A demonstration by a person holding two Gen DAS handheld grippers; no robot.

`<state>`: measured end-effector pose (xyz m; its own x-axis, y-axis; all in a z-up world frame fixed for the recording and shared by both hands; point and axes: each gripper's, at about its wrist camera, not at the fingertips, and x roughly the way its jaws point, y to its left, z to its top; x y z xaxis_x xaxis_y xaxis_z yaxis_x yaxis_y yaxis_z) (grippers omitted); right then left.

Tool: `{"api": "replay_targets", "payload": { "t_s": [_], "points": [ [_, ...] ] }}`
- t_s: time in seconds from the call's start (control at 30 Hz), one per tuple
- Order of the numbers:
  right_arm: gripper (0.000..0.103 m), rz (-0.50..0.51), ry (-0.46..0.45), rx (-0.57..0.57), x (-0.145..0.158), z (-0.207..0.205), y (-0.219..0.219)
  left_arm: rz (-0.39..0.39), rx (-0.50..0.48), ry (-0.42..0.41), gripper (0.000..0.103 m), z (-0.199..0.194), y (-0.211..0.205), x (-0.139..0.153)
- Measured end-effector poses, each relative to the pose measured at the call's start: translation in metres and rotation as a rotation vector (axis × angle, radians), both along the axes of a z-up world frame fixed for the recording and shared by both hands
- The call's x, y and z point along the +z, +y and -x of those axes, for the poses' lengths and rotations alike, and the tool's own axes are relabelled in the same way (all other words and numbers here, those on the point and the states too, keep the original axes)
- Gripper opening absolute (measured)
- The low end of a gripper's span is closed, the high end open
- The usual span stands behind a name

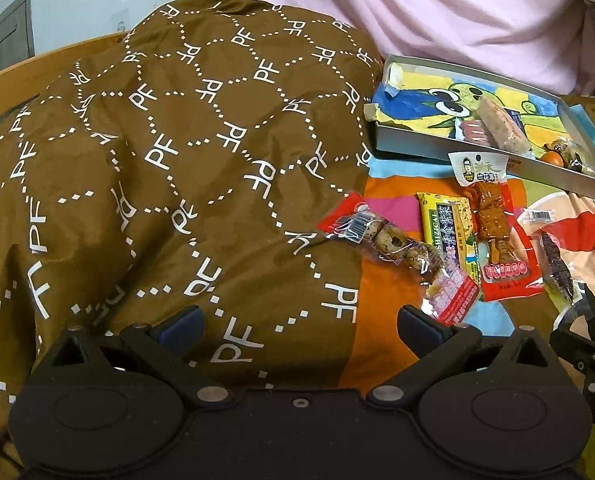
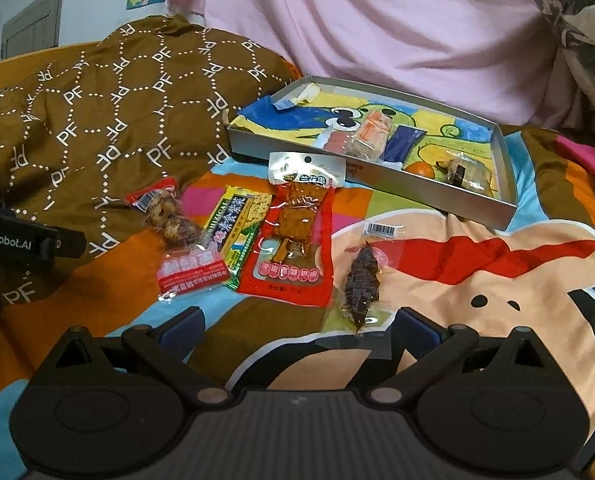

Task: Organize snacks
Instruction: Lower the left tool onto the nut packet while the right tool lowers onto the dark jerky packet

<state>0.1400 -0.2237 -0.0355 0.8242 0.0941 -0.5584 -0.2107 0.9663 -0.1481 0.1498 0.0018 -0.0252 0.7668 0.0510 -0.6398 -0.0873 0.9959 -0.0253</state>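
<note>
Both cameras low over bed, facing forward toward pink cloth (image 2: 377, 20). Left view sits further left, near brown quilt (image 1: 157, 160). Right view close above snacks (image 2: 289, 232). Shared: snacks, tray (image 1: 569, 184), quilt.

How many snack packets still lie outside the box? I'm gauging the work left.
4, in a row on the bedspread before the box: egg packet at left, green cracker pack, red tofu packet, clear packet at right. The brown quilt could hide more.
</note>
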Motion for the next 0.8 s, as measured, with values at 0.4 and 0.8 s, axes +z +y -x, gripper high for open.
{"api": "replay_targets", "payload": {
  "t_s": [0.4, 0.8],
  "points": [
    [0.103, 0.046, 0.021, 0.0, 0.002, -0.019, -0.005, 0.011, 0.006, 0.006, 0.102, -0.025, -0.014, 0.004],
    [0.103, 0.255, -0.1, 0.213, -0.007, -0.042, 0.003, 0.02, 0.044, -0.003, 0.102, -0.063, -0.025, 0.0]
  ]
}}
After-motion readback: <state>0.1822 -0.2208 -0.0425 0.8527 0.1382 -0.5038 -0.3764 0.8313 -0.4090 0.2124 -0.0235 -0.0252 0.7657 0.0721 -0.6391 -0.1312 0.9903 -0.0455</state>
